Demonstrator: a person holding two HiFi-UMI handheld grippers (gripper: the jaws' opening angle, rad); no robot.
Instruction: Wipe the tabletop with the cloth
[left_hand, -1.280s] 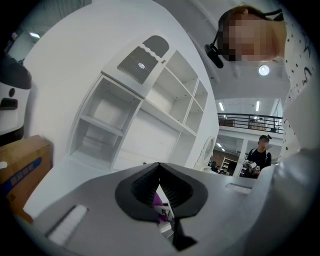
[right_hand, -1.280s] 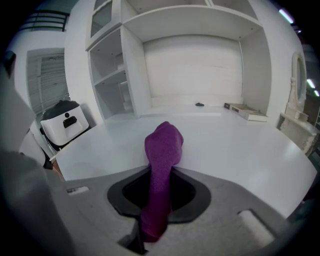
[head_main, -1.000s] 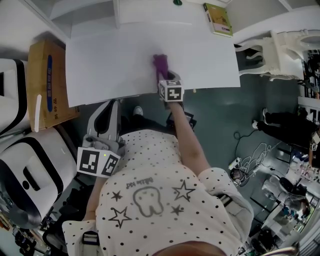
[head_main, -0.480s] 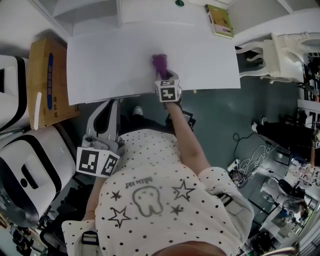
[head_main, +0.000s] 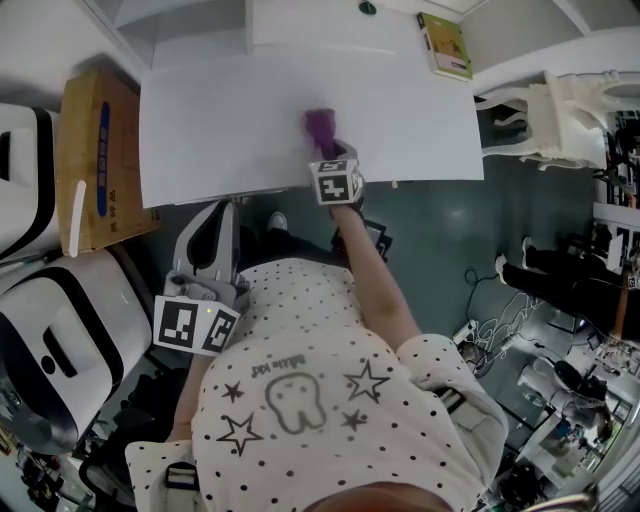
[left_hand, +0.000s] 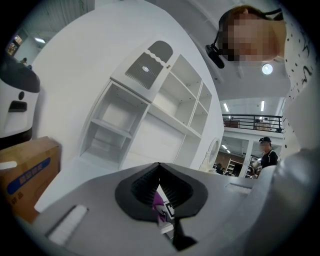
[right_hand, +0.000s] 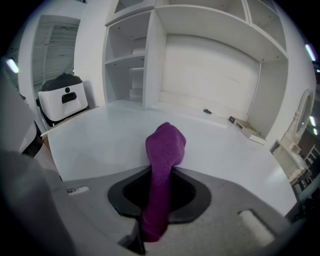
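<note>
Right hand-held gripper (right_hand: 160, 200) pinches the purple cloth (right_hand: 165, 145) by its bunched end, near the bench (head_main: 220, 120) front edge. Cloth looks soft, light, floppy. Left hand-held gripper (left_hand: 160, 192) nearly closed, empty.

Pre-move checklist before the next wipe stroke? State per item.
1. Cloth gripped by right gripper: ok, jaws shut on it.
2. Cloth tip pressing on tabletop: cannot tell.
3. Surface around cloth bare: ok.
4. Book out of the way: ok, at the far right corner, apart from the cloth.
5. Left gripper off the table: ok, held low by the person's side, jaws together, nothing in them.
</note>
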